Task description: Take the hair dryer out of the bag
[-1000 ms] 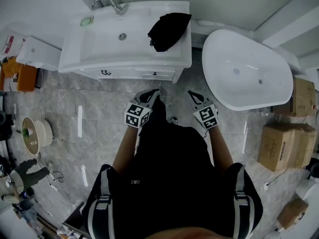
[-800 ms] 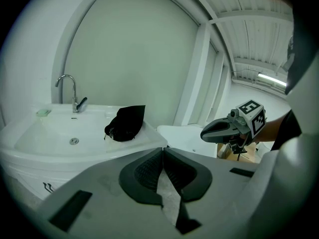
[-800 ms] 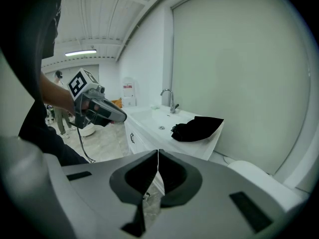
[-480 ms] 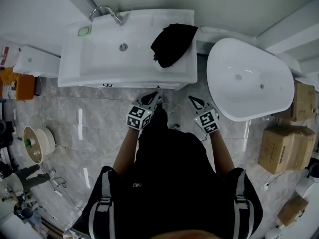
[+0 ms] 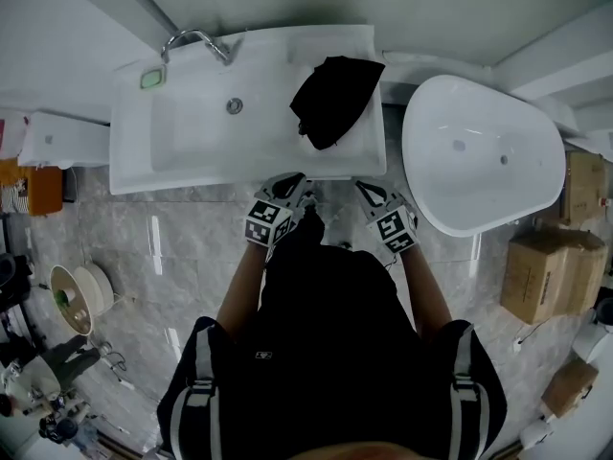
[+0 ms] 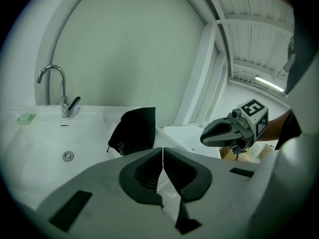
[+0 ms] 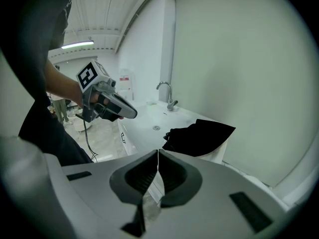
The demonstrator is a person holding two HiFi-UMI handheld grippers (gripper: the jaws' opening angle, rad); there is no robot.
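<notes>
I have both forearms stretched forward side by side, with the left gripper and right gripper tilted down at the front edge of the sink, each with its jaws pressed together on nothing. The black bag lies slumped on the sink's right end, just beyond both tips and untouched. I can't see the hair dryer itself.
</notes>
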